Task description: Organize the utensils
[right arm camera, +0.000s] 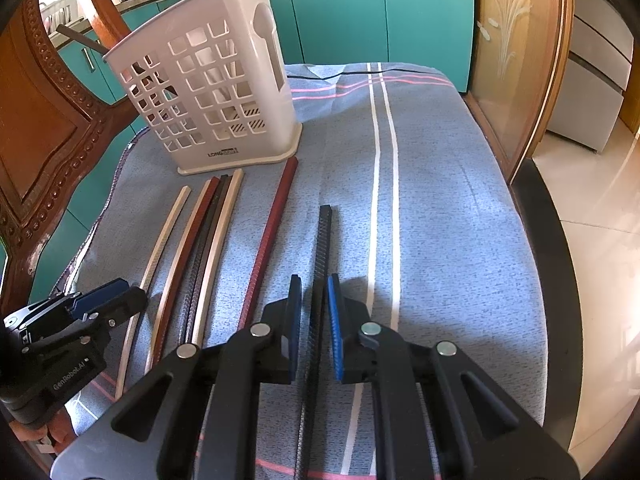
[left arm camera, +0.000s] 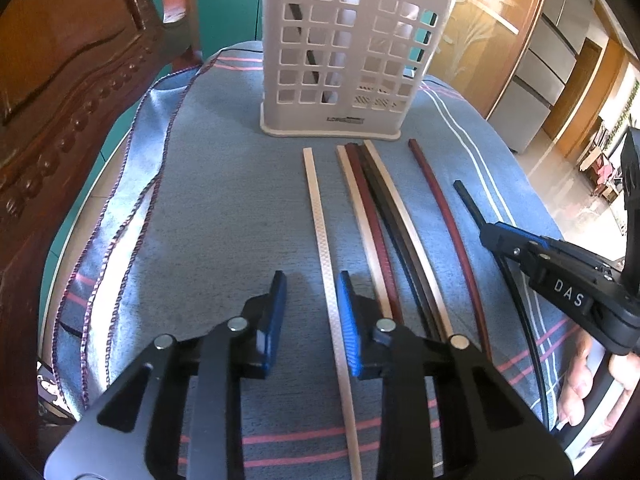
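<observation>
each stick ran lengthwise straight ahead between its tongs toward the holder (left arm camera: 332, 56): left tongs (left arm camera: 312, 296) open around the pale stick (left arm camera: 320, 216), right tongs (right arm camera: 314, 304) gripping the black stick (right arm camera: 324, 240)

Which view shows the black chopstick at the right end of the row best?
The right wrist view: the black chopstick runs up the middle of the frame between the right tool's pads, its textured surface plain. In the left wrist view only its far end shows near the edge, the rest hidden behind that tool.
</observation>
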`<control>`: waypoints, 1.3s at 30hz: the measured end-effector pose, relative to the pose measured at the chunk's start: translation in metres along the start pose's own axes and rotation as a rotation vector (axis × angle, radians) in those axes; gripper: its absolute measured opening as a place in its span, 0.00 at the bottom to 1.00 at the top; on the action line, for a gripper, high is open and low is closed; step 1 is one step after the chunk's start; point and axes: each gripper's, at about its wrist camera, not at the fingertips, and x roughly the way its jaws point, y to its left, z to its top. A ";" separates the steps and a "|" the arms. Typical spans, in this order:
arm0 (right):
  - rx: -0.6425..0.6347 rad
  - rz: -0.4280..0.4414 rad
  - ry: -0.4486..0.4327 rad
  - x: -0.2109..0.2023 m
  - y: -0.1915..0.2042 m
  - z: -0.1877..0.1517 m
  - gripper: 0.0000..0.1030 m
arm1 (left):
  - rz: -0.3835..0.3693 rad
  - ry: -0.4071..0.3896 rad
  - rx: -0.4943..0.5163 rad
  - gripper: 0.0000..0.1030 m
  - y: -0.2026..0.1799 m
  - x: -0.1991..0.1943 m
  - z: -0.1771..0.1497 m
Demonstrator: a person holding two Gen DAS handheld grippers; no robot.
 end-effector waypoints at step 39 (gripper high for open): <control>0.028 0.136 -0.158 -0.069 0.004 0.033 0.07 | 0.024 -0.122 0.082 0.07 -0.029 -0.022 0.057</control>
